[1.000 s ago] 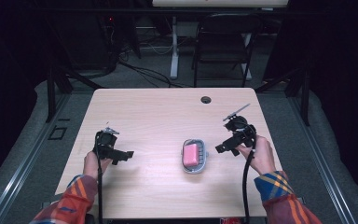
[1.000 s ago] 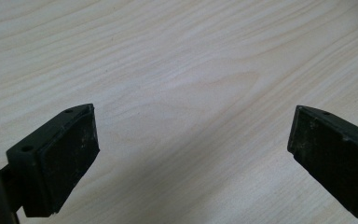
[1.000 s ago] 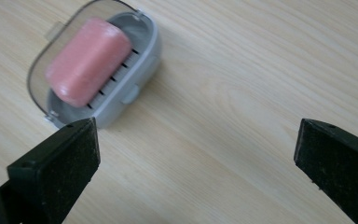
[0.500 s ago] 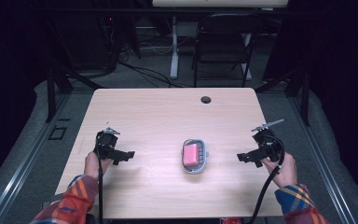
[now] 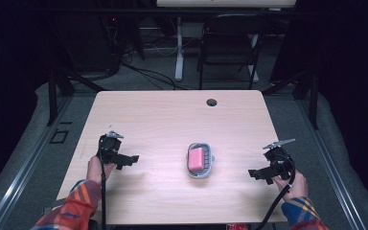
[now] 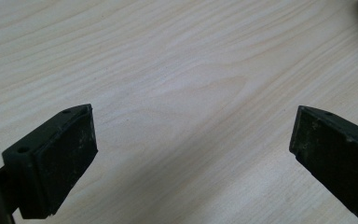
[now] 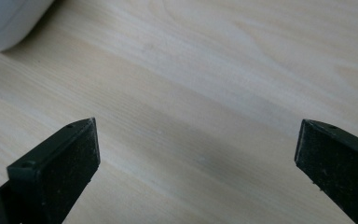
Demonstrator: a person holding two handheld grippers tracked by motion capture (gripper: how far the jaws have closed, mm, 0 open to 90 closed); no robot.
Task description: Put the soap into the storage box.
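Near the middle of the table [image 5: 172, 120] lies a pink soap [image 5: 196, 158] in its grey dish [image 5: 200, 173]. Both the left hand-held gripper [image 5: 133, 159] and the right hand-held gripper [image 5: 253, 173] gape, holding nothing, well apart from it. A careless one-sided reach could shove the light dish or tip the soap out.

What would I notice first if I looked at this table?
The pink soap in its grey dish, right in the middle of the pale wooden table. Then the two black grippers: the left gripper by the table's left edge and the right gripper near its right edge, both with jaws wide open and nothing between them.
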